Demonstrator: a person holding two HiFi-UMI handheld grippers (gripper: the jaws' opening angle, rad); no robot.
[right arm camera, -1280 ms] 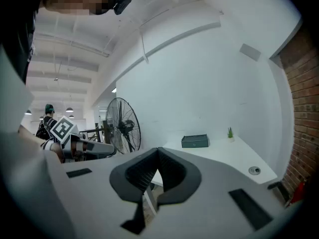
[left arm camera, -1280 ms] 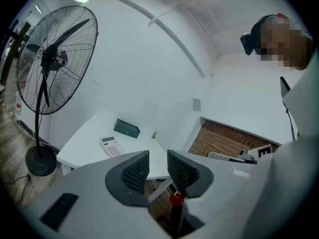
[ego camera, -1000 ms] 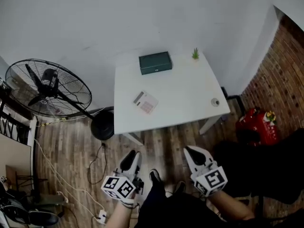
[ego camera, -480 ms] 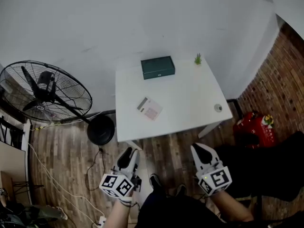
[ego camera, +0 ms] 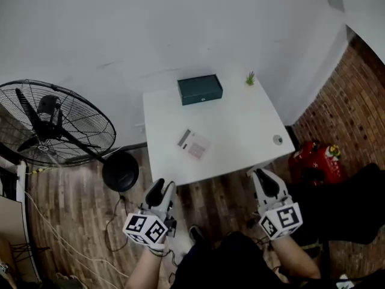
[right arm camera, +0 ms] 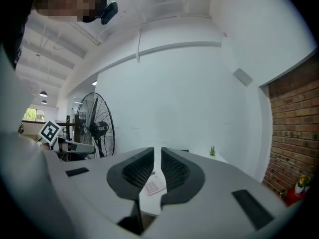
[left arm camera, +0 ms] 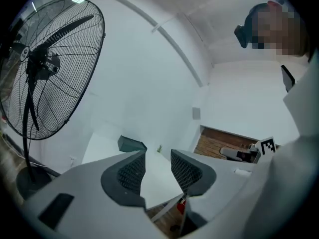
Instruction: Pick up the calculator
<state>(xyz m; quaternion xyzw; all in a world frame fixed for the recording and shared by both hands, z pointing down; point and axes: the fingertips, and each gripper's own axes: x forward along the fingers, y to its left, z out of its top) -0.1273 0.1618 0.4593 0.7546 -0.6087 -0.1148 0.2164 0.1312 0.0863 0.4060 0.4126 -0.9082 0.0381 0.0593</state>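
White table [ego camera: 240, 131] mid-frame, calculator [ego camera: 194, 144] on its left half | left claw [ego camera: 162, 189] opening, empty; right claw [ego camera: 264, 174] a slit apart, empty | risk: narrow jaws could shove flat calculator off lower edge.

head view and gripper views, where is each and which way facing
head view: on the person's head, steeply down at table, calculator; forearms, left gripper, right gripper show.
left gripper view: on the left gripper, looking across the table; its opening, empty jaws show.
right gripper view: on the right gripper, toward the calculator; its narrow-gapped jaws show.
shared: all see table and fan.
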